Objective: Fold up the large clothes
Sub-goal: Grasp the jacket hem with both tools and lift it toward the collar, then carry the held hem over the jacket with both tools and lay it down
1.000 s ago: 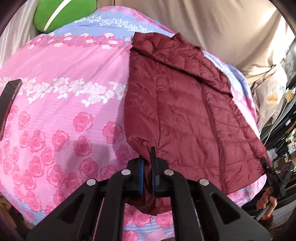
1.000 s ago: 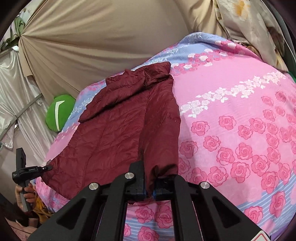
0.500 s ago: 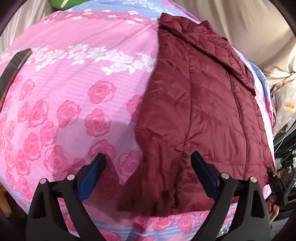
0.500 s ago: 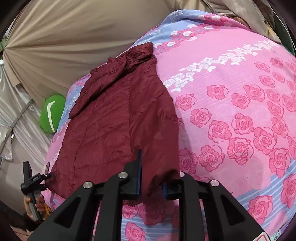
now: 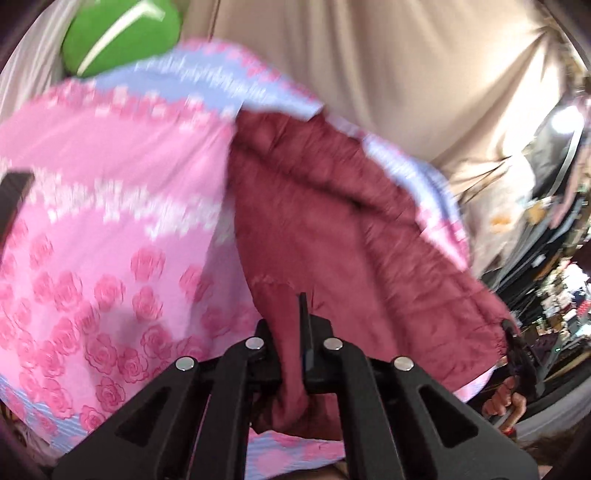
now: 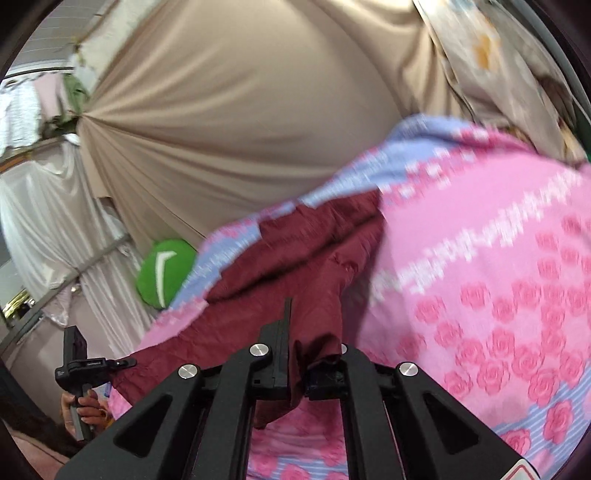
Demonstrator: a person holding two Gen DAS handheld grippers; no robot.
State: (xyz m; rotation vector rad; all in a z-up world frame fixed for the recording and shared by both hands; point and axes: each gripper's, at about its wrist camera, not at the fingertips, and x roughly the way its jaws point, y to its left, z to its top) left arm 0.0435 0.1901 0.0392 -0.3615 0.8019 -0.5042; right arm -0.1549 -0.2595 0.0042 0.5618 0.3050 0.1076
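A dark red quilted jacket (image 5: 332,229) lies on a pink rose-print bedsheet (image 5: 110,206), collar toward the far end. My left gripper (image 5: 291,354) is shut on the jacket's near hem corner, fabric bunched between its fingers. In the right wrist view the jacket (image 6: 295,266) runs back from my right gripper (image 6: 295,369), which is shut on the other hem corner and holds it lifted off the sheet (image 6: 480,277). Both views are motion-blurred. Each gripper also shows small at the other view's edge.
A green cushion (image 5: 122,33) sits at the bed's far end; it also shows in the right wrist view (image 6: 162,273). Beige curtains (image 6: 240,129) hang behind the bed. A dark flat object (image 5: 14,192) lies at the sheet's left edge. Cluttered shelves (image 5: 554,288) stand to the right.
My left gripper was open over the hem half a second ago and has shut on the jacket again. Both grippers have tilted up, lifting the hem.
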